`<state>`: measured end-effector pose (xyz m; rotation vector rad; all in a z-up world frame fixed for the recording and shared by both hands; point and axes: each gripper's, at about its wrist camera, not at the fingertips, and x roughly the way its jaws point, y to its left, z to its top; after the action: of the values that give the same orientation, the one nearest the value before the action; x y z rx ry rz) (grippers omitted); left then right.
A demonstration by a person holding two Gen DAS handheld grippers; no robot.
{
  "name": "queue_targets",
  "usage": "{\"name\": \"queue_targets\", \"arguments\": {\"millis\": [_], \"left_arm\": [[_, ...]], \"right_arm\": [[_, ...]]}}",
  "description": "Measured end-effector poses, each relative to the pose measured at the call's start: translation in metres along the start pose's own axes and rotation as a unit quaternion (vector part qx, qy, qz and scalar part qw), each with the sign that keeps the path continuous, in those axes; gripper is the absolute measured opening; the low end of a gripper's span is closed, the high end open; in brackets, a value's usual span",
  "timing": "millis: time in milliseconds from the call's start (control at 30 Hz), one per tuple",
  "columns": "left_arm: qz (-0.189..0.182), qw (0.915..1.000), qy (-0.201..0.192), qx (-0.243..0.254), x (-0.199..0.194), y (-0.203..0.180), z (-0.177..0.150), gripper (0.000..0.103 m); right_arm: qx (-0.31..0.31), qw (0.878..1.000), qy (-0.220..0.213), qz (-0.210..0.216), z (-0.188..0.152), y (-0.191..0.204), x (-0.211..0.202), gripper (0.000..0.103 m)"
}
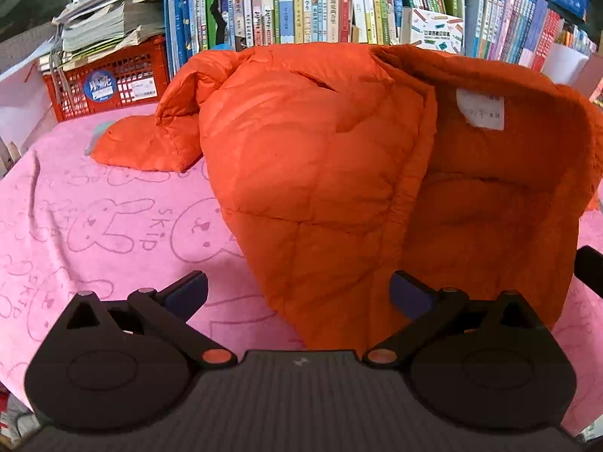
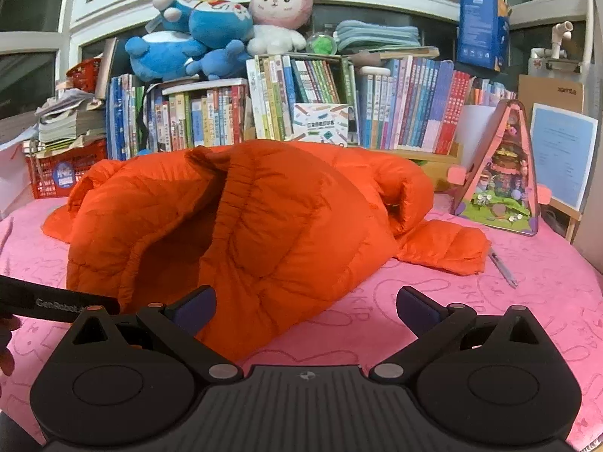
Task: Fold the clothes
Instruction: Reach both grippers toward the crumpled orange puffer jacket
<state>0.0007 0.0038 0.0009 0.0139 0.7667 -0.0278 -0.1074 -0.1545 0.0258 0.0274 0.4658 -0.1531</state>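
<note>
Orange puffer jacket (image 2: 241,218) heaped on pink bunny-print towel (image 2: 490,301), well short of flat: front panel flopped open w/ lining and white care label (image 1: 480,107) facing up in left wrist view, 1 sleeve (image 1: 147,147) trailing out to the left side, other sleeve (image 2: 444,245) lying out to the right. Hem nearest both cams, prob. because that edge is easiest to catch from this side.

Left gripper (image 1: 297,293): tongs wide, nothing between them, poised just above the near hem w/ fabric running between and under the fingers. Right gripper (image 2: 307,305): tongs wide too, empty, near hem at its left finger, bare towel under the right 1. Both set side by side along same edge, likely so the hem can be taken at 2 spots at once.

Fits either spreading out before a fold or mid-fold w/ panel thrown over; can't settle which. Puffy, slippery fabric, likely to spring back.

Books (image 2: 414,105), plush toys (image 2: 226,26), red crate (image 1: 109,83) behind; pen (image 2: 503,267) on towel by right sleeve.
</note>
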Motion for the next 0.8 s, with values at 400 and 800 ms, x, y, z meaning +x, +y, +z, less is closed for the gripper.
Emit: {"name": "queue_targets", "arguments": {"millis": [400, 800], "left_arm": [[-0.024, 0.9995, 0.015, 0.012, -0.007, 0.023, 0.005, 0.103], [-0.03, 0.9988, 0.04, 0.002, 0.001, 0.03, 0.003, 0.103]], "right_arm": [[0.002, 1.0, 0.006, 0.006, -0.003, 0.003, 0.001, 0.103], [-0.002, 1.0, 0.007, 0.017, -0.002, 0.005, 0.001, 0.103]]}}
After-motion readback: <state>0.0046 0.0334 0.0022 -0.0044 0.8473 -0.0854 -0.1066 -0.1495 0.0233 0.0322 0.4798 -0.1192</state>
